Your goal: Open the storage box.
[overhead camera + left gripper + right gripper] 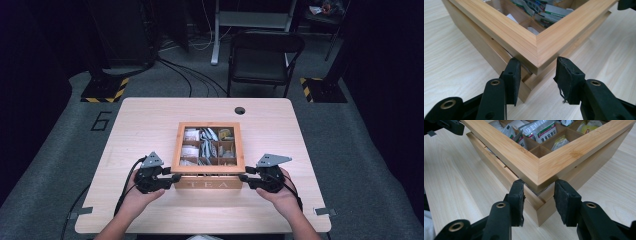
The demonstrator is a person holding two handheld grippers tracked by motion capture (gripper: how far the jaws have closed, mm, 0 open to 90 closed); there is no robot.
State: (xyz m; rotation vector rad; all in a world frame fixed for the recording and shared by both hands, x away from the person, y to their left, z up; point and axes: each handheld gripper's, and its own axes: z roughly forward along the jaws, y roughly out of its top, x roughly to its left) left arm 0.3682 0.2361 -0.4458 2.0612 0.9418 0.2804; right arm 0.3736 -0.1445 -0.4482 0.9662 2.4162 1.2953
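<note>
The stiff wooden tea box point(209, 170) (lid point(524, 37) slightly ajar) is straddled at each front corner by the left claw point(537, 71) and right claw point(539, 191), neither clenched yet.

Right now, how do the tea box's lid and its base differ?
The lid is a see-through frame; the base has solid walls, the front lettered TEA. The lid's near edge sits lifted, leaving a gap above the base, which rests flat on the table. The base has compartments with sachets; the lid has none. Both are light wood.
</note>
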